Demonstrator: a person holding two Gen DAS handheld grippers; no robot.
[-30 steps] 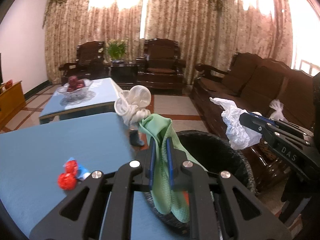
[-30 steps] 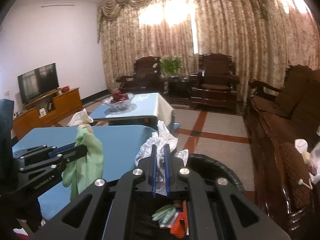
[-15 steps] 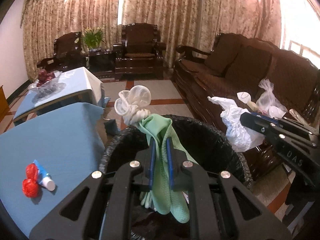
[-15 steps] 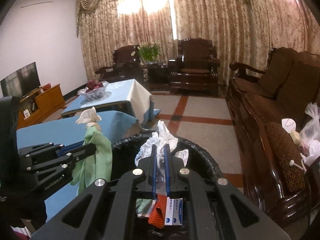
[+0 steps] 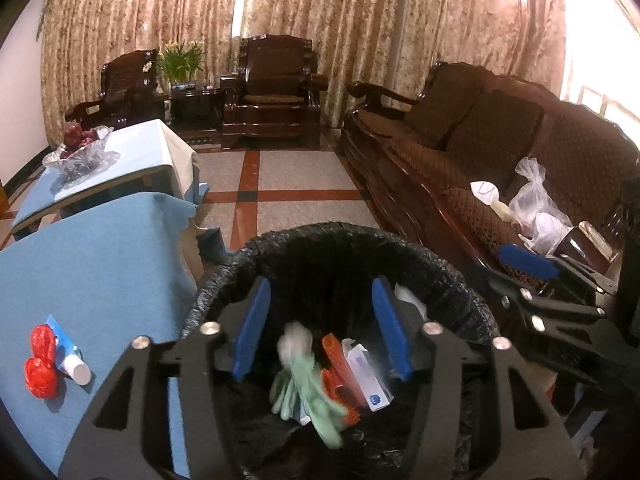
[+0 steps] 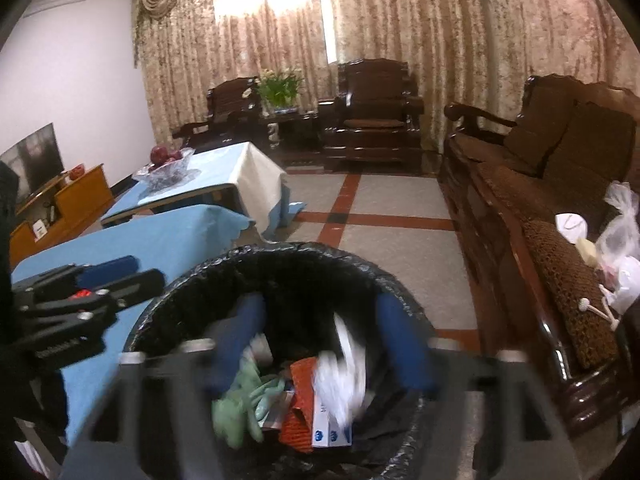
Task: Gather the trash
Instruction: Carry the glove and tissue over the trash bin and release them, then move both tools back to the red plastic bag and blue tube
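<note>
Landmark: round bin (image 5: 344,248) with a crinkled black plastic liner, standing on the tiled floor.
Left tool (image 5: 320,332): over the bin mouth, blue pads spreading apart, nothing pressed between them.
Right tool (image 6: 332,340): also over the bin, blurred, jaws spreading wide; a white crumpled plastic bag (image 6: 340,376) shows loose between them.
Green glove (image 5: 308,392): soft, limp, blurred, inside the bin below the left tool.
Other bin contents: orange wrapper (image 6: 300,412) and a white carton with blue print (image 6: 332,432), writing unreadable.
Surface (image 5: 92,276): blue cloth, edge touching the bin's left rim; red crinkled wrappers (image 5: 40,360) and a small tube (image 5: 70,356) lie on it.
Sofa (image 5: 480,140): dark carved wood, right of the bin, carrying clear plastic bags (image 5: 532,200).
Open room: bare tiled floor beyond the bin.
</note>
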